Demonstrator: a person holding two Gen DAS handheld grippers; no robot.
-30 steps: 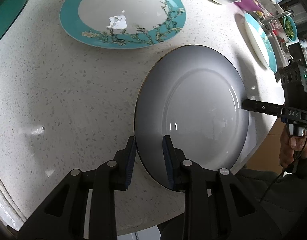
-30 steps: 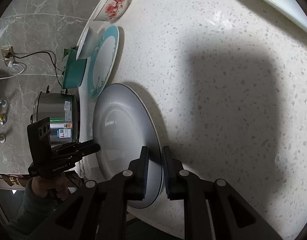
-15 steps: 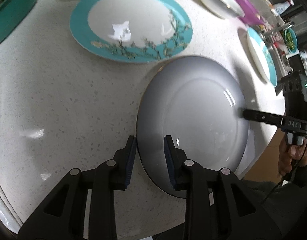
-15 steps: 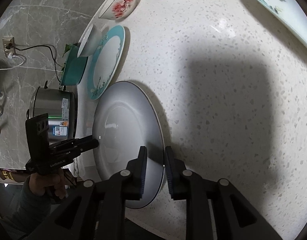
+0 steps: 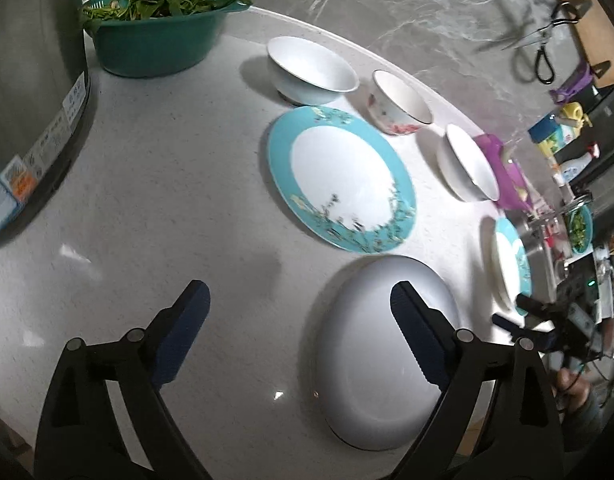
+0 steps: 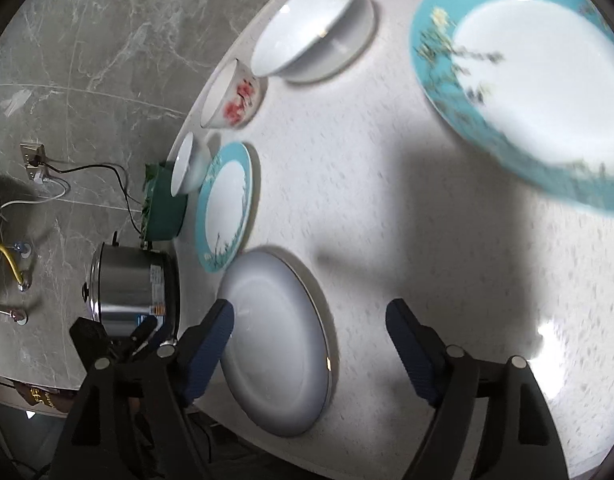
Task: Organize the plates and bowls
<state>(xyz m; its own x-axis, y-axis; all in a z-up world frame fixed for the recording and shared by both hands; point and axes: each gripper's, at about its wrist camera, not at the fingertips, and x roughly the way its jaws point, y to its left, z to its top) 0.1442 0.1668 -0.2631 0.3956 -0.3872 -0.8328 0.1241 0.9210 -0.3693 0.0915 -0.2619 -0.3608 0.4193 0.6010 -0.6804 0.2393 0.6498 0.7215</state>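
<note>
Left wrist view shows the round grey ceramic plate (image 5: 379, 360) lying flat on the speckled white counter (image 5: 167, 200), while left gripper (image 5: 299, 336) and right gripper (image 6: 309, 344) jaws are opening wide, holding nothing.

Both wrist fisheyes look steeply down at the tabletop (image 5: 167, 200) from close above, from opposite sides, sharing the grey plate (image 5: 371, 360) and the teal-rimmed plate (image 5: 339, 176).

black hand-held gripper (image 5: 299, 324) arms, navy ribbed pads, silver pivot screws
</note>
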